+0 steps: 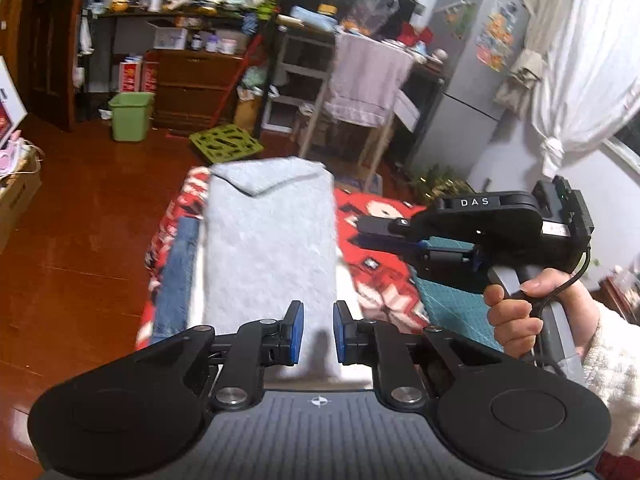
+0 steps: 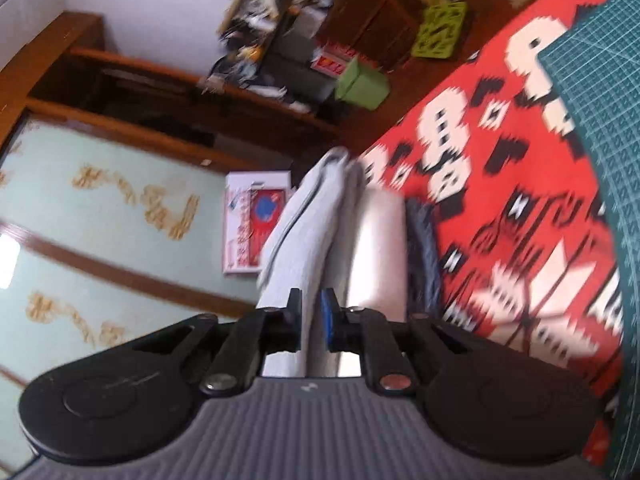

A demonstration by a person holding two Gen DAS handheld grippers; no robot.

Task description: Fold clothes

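On top of the red patterned cloth (image 1: 384, 216) sits the folded grey garment (image 1: 272, 248), stacked on a white piece (image 2: 380, 240) and a denim one (image 1: 176, 276) that peeks out along its left edge. The left gripper (image 1: 318, 336) hovers just over the near end of the grey garment with its blue-padded fingers (image 1: 297, 334) spread apart and nothing between them. The right gripper (image 2: 311, 326) is tipped on its side (its view is pretty blurry), and its fingers look pinched on the near edge of the grey fabric. From the left camera you can see a hand (image 1: 520, 312) in a fluffy white sleeve (image 1: 612, 368) gripping that tool's handle, over a green cutting mat (image 1: 452, 300) beside the stack.
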